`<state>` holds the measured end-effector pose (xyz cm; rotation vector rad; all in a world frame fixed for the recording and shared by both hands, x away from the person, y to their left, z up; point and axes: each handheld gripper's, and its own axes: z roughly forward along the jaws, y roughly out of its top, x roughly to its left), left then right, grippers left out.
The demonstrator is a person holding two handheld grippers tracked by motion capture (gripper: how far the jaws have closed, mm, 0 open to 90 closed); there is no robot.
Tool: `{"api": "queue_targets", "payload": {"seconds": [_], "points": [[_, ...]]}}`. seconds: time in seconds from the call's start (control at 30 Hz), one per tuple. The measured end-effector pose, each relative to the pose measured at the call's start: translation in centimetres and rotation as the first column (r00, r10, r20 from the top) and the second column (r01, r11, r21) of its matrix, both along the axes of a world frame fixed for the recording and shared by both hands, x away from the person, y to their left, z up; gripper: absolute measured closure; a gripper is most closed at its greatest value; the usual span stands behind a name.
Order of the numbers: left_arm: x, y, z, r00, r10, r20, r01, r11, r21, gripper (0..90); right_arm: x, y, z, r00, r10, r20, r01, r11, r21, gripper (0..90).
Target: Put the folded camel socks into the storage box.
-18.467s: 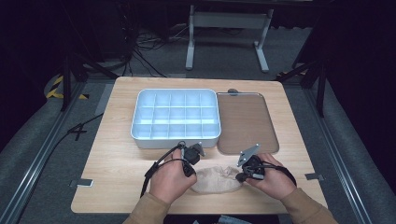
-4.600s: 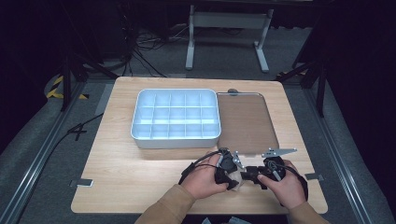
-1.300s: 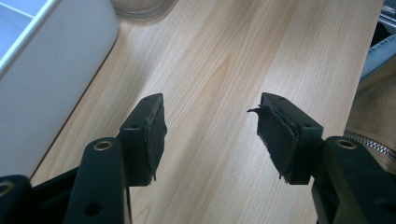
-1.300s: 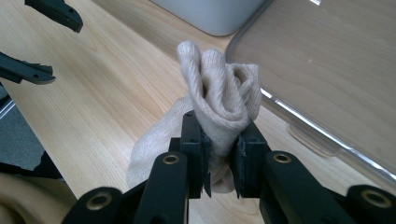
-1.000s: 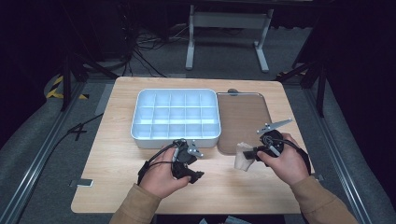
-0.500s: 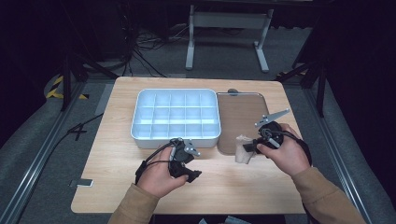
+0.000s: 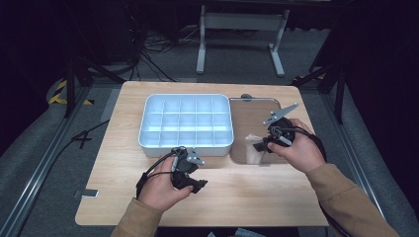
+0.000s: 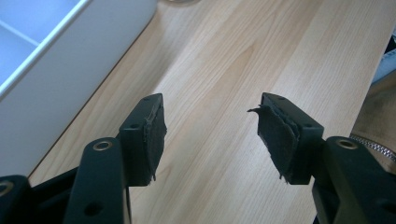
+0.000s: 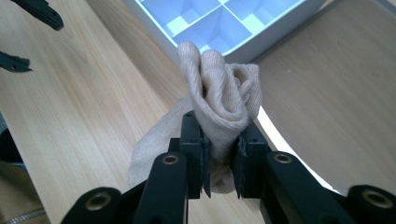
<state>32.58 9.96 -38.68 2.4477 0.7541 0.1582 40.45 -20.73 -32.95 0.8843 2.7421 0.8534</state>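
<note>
The right gripper [image 9: 219,175] has its fingers [image 9: 194,154] pressed in on a bunched beige sock [image 9: 224,102], the rolled cloth bulging above them and a loose tail hanging below toward the desk [image 9: 70,116]. In the high view this gripper [image 7: 261,145] holds the sock [image 7: 253,148] over the near left part of a brown tray lid [image 7: 257,116], just to the right of the white compartment box [image 7: 185,121]; whether the cloth's lower end touches the lid is hard to say from here. Beyond the sock, the right gripper view shows the corner of the box [image 9: 219,23], its nearest cells empty, and the lid's brown surface [image 9: 336,93] to the right.

The left gripper [image 8: 210,135] stands with its fingers [image 8: 149,135] wide apart and nothing between them, only bare desk [image 8: 224,70]. The pad on the right finger is frayed at its edge. In the high view it [image 7: 195,182] sits on the near side of the box, just beside its front wall [image 8: 60,84], well apart from the sock.

Cables lie on the dark floor [image 7: 148,54] past the desk's far edge.
</note>
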Motion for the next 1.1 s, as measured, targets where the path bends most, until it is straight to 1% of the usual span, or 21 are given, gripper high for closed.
{"api": "queue_targets", "payload": {"seconds": [0.03,0.1,0.2,0.27,0.33,0.5,0.53,0.57,0.67,0.8,0.83,0.9,1.0,1.03,1.07,1.1], "points": [[-0.1,0.2,0.0,0.9999,0.013,0.006,-0.013,0.9999,-0.005,42.3,0.5,0.3,0.2,0.9998,0.018,0.006,-0.018,1.0,-0.008,77.1],[-0.2,0.5,0.1,0.9998,0.021,-0.002,-0.021,0.9998,-0.007,42.3,0.7,0.5,0.3,0.9997,0.022,0.009,-0.022,1.0,-0.01,77.1],[-0.5,1.2,0.0,0.9988,0.047,0.011,-0.047,0.9989,-0.006,42.3,1.4,1.2,0.7,0.9991,0.039,0.019,-0.039,0.999,-0.017,77.0],[-0.6,1.7,0.0,0.9981,0.061,0.009,-0.061,0.9981,-0.008,42.3,1.9,1.7,0.9,0.9986,0.049,0.022,-0.048,0.999,-0.021,77.1],[-0.7,1.9,0.0,0.9975,0.071,0.008,-0.071,0.9974,-0.012,42.3,2.4,2.3,1.0,0.9975,0.066,0.026,-0.066,0.998,-0.024,77.0],[-0.8,2.5,0.1,0.996,0.089,0.008,-0.089,0.996,-0.014,42.2,3.5,3.8,1.1,0.9958,0.084,0.037,-0.082,0.996,-0.047,77.0],[-0.8,2.6,0.1,0.9959,0.09,0.009,-0.09,0.9958,-0.017,42.2,3.7,4.0,1.1,0.9956,0.085,0.039,-0.083,0.995,-0.05,77.0],[-0.7,2.7,0.2,0.9963,0.086,0.001,-0.086,0.9961,-0.015,42.2,3.9,4.3,1.1,0.9954,0.087,0.04,-0.085,0.995,-0.055,77.0],[-0.7,2.8,0.2,0.996,0.089,0.008,-0.089,0.9959,-0.019,42.0,4.5,5.0,1.3,0.9944,0.094,0.048,-0.091,0.993,-0.073,77.0],[-0.5,2.8,0.3,0.9972,0.075,-0.007,-0.075,0.997,-0.017,41.3,5.3,5.9,1.5,0.994,0.097,0.051,-0.092,0.992,-0.09,77.0],[-0.5,2.9,0.4,0.9973,0.073,-0.009,-0.074,0.9972,-0.015,41.3,5.5,6.1,1.5,0.9939,0.094,0.056,-0.088,0.991,-0.1,77.0],[-0.4,2.9,0.4,0.997,0.077,-0.007,-0.077,0.9968,-0.022,41.3,5.8,6.5,1.5,0.994,0.093,0.058,-0.087,0.991,-0.102,77.0],[-0.4,3.0,0.5,0.997,0.077,-0.008,-0.078,0.9968,-0.022,41.2,6.1,6.9,1.4,0.9947,0.09,0.051,-0.084,0.991,-0.107,76.9],[-0.4,3.0,0.5,0.9969,0.078,-0.008,-0.078,0.9967,-0.023,41.2,6.3,7.2,1.3,0.9957,0.084,0.04,-0.079,0.991,-0.111,76.9],[-0.4,3.0,0.5,0.9967,0.08,-0.014,-0.08,0.9966,-0.021,41.2,6.7,7.7,1.0,0.9955,0.087,0.038,-0.081,0.988,-0.13,76.9],[-0.4,3.0,0.5,0.9967,0.079,-0.015,-0.08,0.9965,-0.027,41.2,6.8,8.0,0.9,0.9957,0.085,0.037,-0.08,0.987,-0.138,76.9]]}}
